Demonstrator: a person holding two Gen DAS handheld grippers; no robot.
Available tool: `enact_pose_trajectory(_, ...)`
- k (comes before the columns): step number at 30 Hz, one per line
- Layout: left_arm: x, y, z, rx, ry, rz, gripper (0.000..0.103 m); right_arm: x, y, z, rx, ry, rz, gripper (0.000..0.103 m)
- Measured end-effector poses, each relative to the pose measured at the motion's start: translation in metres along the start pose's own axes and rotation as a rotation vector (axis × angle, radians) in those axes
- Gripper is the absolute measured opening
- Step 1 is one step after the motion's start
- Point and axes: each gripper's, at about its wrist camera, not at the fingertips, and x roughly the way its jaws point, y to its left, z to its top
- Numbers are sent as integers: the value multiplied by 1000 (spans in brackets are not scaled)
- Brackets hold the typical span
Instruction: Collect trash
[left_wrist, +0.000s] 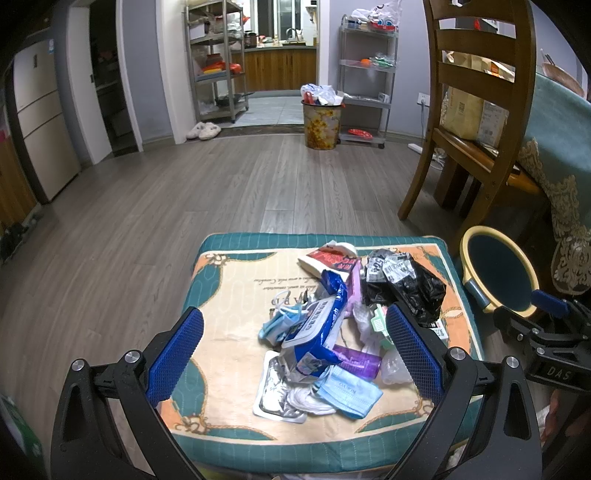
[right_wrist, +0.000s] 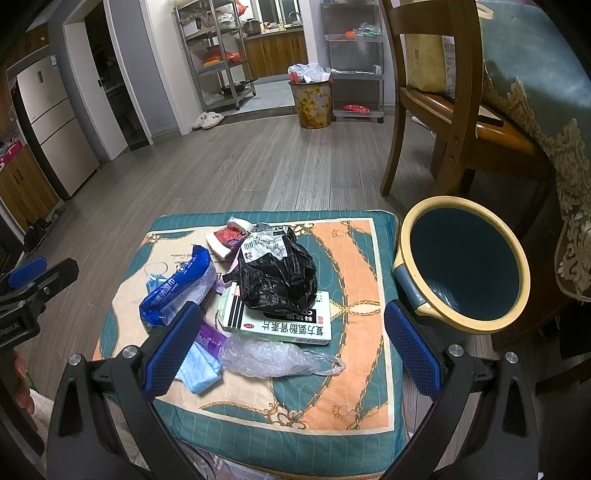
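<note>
A pile of trash lies on a teal and orange cushion. It holds a black plastic bag, a blue wet-wipe pack, a white medicine box, a clear plastic bag, blue face masks, a purple wrapper and a silver foil pouch. A yellow-rimmed dark bin stands right of the cushion. My left gripper is open above the pile's near side. My right gripper is open above the clear bag, holding nothing.
A wooden chair and a table with a teal cloth stand at the right. A full flowered waste bin stands across the wooden floor by metal shelves. A fridge is at the left.
</note>
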Motion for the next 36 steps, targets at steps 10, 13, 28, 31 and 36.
enact_pose_trajectory(10, 0, 1, 0, 0, 1, 0, 98, 2, -1, -3, 3, 6, -1, 97)
enact_pose_trajectory(13, 0, 1, -1, 0, 1, 0, 98, 2, -1, -4, 4, 8, -2, 97)
enact_pose_trajectory(28, 21, 11, 15, 40, -17, 24, 98, 10, 1, 23, -69, -28, -18, 97)
enact_pose_trajectory(31, 31, 25, 21, -1, -6, 50, 98, 30, -4, 38, -59, 1, 8, 97)
enact_pose_trajectory(36, 53, 39, 20, -85, 48, -22, 94, 82, -8, 49, -58, 58, 31, 97)
